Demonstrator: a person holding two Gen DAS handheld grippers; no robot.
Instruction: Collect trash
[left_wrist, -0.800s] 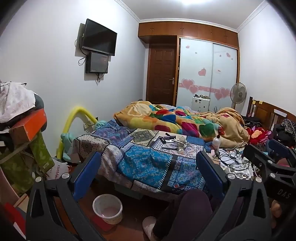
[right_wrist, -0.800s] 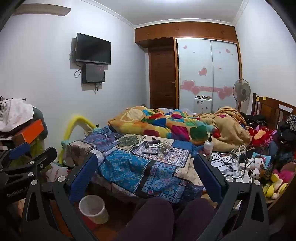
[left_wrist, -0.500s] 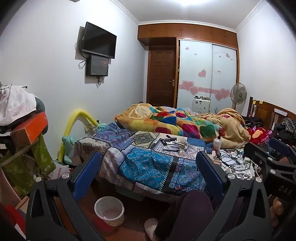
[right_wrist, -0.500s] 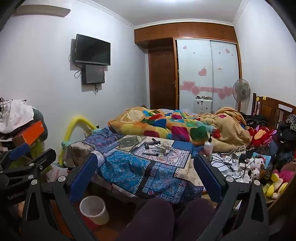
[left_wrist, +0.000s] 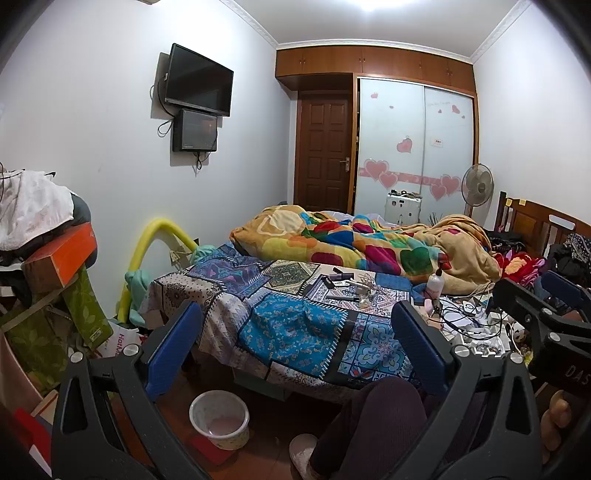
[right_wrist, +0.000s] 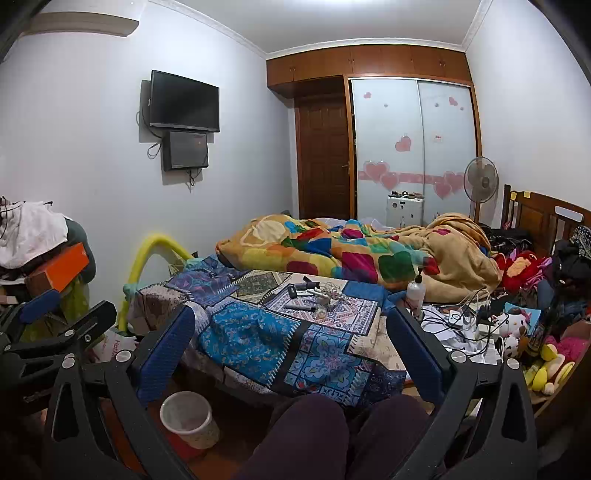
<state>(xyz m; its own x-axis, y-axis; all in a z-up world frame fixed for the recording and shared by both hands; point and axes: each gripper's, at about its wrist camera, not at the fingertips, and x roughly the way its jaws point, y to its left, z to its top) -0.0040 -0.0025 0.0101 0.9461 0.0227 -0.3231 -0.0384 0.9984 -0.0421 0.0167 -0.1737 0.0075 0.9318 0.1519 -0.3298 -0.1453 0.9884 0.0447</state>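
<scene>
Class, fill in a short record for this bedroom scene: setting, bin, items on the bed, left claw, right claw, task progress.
setting: cluttered bedroom; bed under a patchwork cover
bin: small pale bin on the floor at the near side of the bed, upright; it looks almost empty
items on bed: small clutter on the cover, pump bottle beside it, cables to the right
left claw: left claw open, holding nothing
right claw: right claw open, holding nothing
task progress: nothing picked up yet
</scene>
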